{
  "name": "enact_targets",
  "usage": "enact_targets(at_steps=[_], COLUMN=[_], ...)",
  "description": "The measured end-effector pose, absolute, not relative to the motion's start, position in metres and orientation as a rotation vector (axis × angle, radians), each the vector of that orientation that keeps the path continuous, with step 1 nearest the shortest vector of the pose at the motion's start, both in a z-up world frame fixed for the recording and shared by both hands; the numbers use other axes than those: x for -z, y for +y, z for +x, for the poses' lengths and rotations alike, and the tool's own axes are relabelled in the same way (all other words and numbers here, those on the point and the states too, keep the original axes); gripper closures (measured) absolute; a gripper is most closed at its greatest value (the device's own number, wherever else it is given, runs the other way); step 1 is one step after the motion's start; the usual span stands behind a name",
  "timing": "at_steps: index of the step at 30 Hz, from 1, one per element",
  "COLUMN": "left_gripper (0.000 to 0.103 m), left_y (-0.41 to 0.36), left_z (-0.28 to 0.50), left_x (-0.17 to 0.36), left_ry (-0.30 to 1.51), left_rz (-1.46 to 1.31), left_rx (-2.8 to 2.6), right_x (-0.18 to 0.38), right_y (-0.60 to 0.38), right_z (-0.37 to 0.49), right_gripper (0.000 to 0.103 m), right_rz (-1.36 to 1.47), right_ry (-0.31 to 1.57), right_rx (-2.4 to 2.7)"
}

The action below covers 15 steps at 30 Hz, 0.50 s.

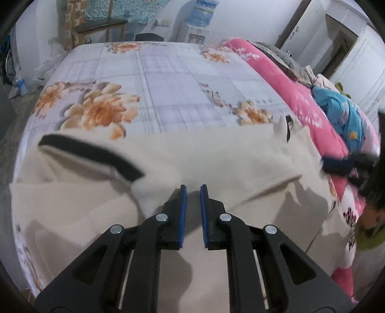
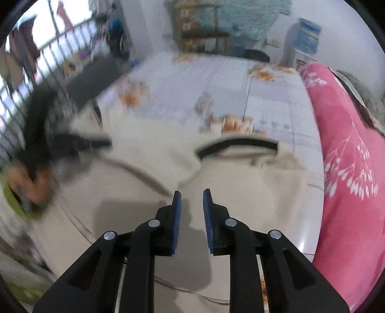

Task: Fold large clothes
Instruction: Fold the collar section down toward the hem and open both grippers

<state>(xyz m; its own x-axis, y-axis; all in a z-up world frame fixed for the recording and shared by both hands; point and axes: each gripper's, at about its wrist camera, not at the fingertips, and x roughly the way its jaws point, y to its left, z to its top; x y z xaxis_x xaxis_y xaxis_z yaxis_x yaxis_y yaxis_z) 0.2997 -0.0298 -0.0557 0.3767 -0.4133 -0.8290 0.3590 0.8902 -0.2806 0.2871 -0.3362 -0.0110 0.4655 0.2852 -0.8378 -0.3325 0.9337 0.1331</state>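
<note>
A large cream garment (image 1: 216, 159) with black trim (image 1: 91, 154) lies spread on the bed, partly folded over itself. My left gripper (image 1: 193, 187) hovers just above its middle, jaws open a little and empty. In the right wrist view the same cream garment (image 2: 252, 183) shows a black-edged cuff (image 2: 238, 143). My right gripper (image 2: 191, 193) is above it, open and empty. The right gripper also shows blurred at the right edge of the left wrist view (image 1: 346, 166). The left gripper shows blurred at the left of the right wrist view (image 2: 60, 144).
The bed sheet (image 1: 182, 79) is pale lilac with orange flowers. A pink floral quilt (image 1: 298, 94) and a blue garment (image 1: 341, 113) lie along the right side. A water dispenser (image 1: 199, 21) and a wooden table (image 1: 101, 26) stand beyond the bed. A window with bars (image 2: 28, 69) is at the left.
</note>
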Motion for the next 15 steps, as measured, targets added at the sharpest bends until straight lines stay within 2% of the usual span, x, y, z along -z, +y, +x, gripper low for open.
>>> enact_targets(at_steps=[5, 9, 11, 15], left_gripper=[0.092, 0.092, 0.092, 0.092], left_y=[-0.032, -0.029, -0.026, -0.022], left_z=[0.292, 0.289, 0.288, 0.285], left_x=[0.061, 0.06, 0.06, 0.061], left_ry=[1.069, 1.064, 1.061, 1.051], left_rz=[-0.015, -0.021, -0.036, -0.05], left_rx=[0.467, 0.456, 0.461, 0.482], right_x=[0.004, 0.048, 0.07, 0.069], right_y=[-0.292, -0.251, -0.259, -0.307], right_z=[0.308, 0.328, 0.329, 0.325], right_gripper=[0.084, 0.084, 0.085, 0.086], right_rz=[-0.004, -0.095, -0.142, -0.045], right_ry=[0.938, 1.009, 1.06, 1.082], right_rx=[-0.482, -0.51, -0.457, -0.408])
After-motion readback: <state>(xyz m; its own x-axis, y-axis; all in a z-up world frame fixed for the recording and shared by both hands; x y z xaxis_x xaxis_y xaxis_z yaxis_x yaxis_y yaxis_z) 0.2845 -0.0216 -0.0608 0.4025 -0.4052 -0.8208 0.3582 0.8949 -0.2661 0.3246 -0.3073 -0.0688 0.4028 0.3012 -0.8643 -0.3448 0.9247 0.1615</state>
